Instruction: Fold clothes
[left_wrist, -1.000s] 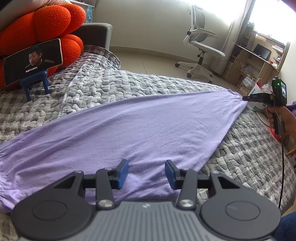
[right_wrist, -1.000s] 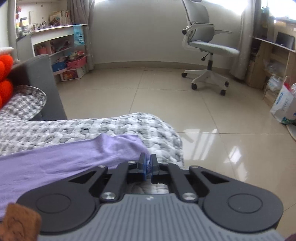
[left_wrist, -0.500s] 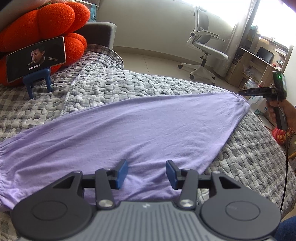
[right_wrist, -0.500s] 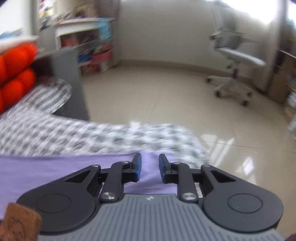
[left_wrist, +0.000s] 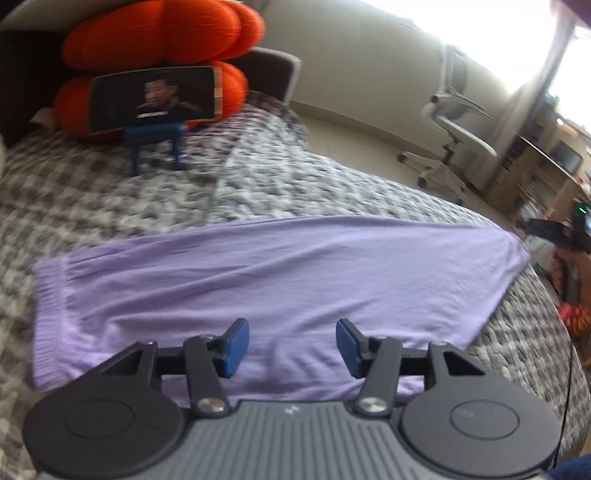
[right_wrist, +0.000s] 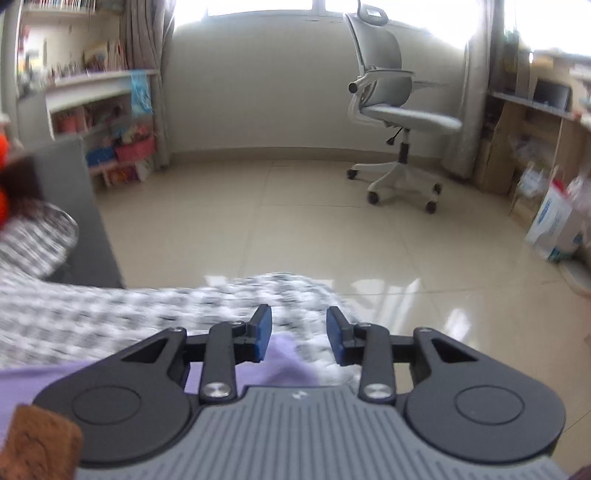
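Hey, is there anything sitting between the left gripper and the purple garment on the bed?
Nothing visible. The open left gripper sits directly over the purple garment; the phone stand is well beyond it.

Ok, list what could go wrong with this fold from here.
Both tools are open, so nothing holds the purple garment; it may slip askew on the quilted bedspread.

Its far corner lies near the bed's edge under the right tool, so it might slide off towards the floor.

A wide sweep by the left tool could topple the phone on its blue stand.
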